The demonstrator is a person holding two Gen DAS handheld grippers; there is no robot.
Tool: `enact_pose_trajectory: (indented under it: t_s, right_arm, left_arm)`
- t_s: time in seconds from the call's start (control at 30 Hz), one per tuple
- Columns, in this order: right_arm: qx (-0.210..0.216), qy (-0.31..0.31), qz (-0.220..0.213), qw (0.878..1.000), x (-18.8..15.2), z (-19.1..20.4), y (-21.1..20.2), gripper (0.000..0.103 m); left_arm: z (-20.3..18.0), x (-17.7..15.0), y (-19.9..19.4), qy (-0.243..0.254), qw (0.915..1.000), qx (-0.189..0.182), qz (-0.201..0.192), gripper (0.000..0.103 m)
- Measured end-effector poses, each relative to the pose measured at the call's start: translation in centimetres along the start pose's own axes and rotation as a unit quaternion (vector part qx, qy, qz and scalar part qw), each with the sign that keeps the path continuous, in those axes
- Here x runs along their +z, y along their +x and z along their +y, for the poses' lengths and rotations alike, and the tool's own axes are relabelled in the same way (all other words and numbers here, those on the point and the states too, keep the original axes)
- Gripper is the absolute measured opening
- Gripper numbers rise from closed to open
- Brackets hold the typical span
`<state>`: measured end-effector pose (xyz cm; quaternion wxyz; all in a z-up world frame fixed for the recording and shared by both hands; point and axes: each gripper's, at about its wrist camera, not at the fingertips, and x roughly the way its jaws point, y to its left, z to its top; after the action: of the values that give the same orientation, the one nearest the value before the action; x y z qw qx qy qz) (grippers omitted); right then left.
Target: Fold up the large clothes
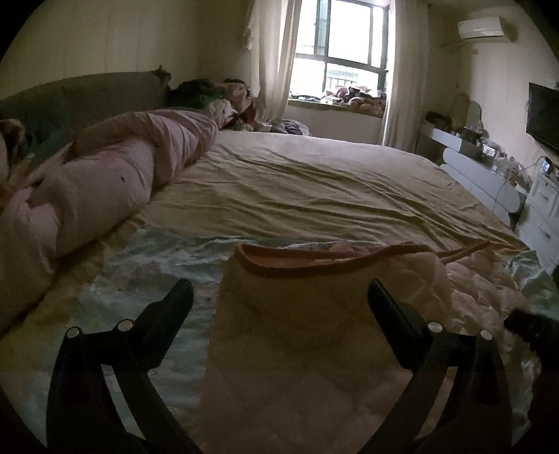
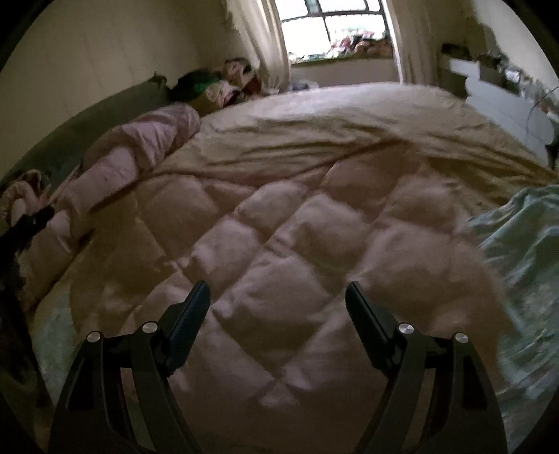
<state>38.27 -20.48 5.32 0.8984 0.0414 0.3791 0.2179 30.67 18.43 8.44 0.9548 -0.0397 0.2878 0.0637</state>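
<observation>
Right wrist view: puffy, diamond-quilted pink garment (image 2: 279, 251) beneath parted tongs (image 2: 277, 300).

Right tongs (image 2: 277, 297) spread wide above pale quilted garment (image 2: 279, 244) on bed, nothing gripped, curtained window (image 2: 332, 28) beyond

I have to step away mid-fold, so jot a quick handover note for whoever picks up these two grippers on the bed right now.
Left gripper: open, holding nothing, above the cream garment with the orange trim.
Right gripper: open, holding nothing, over the quilted pink part of the garment.
Where things are: the garment lies on the near side of the bed, on the pale blue floral cloth. A rolled pink duvet lies along the headboard side. The tan sheet beyond is bare.
Done: the cream part lies over the quilted part; how many folds, I cannot tell.
Left: probably further folds and smoothing.
</observation>
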Motion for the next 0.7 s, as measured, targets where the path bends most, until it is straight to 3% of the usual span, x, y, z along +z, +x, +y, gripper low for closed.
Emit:
enact_pose_trajectory:
  t_s: [0.17,0.3,0.6,0.7]
  right_arm:
    - [-0.076,-0.009,-0.039,0.996,0.9,-3.1,-2.5,0.086]
    - [-0.126,-0.017,-0.035,0.991,0.9,-6.0,-3.0,0.086]
    - [-0.150,-0.019,0.018,0.988,-0.8,-9.4,-0.2,0.086]
    - [-0.149,-0.021,0.015,0.989,-1.2,-10.1,0.4,0.086]
  left_arm:
    - [1.0,-1.4,0.3,-0.005,0.9997,0.013,0.019,0.094]
    - [2.8,-3.6,0.5,-0.024,0.9988,0.020,0.039,0.094]
    - [5.8,-10.0,4.3,-0.079,0.9876,-0.023,0.134,0.094]
    - [5.7,-10.9,4.7,-0.081,0.9879,-0.038,0.127,0.094]
